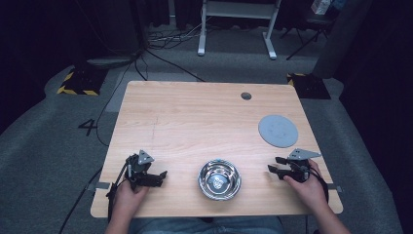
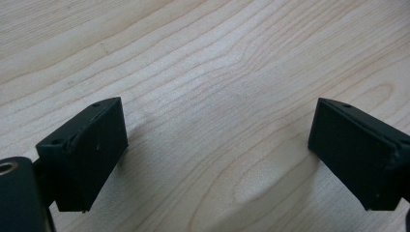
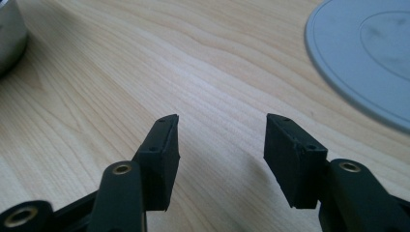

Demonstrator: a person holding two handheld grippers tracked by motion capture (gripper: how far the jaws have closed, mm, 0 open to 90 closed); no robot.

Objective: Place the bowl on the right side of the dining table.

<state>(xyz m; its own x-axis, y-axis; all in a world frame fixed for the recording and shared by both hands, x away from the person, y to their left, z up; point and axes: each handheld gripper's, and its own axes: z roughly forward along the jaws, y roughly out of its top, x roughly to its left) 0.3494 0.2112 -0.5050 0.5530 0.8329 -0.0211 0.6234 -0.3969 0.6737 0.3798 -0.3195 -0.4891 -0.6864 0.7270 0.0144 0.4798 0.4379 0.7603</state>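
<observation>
While both grippers rest empty on my wooden table (image 1: 195,122): steel bowl (image 1: 219,180), near edge, centre; grey disc (image 1: 277,130), far right; left gripper (image 1: 158,176) jaws wide; right gripper (image 1: 274,165) jaws moderately parted.

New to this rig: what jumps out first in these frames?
The shiny steel bowl at the near edge of the wooden table, midway between the two hands. Next, the flat grey disc lying far right. The left gripper and right gripper flank the bowl, both open and holding nothing.
</observation>
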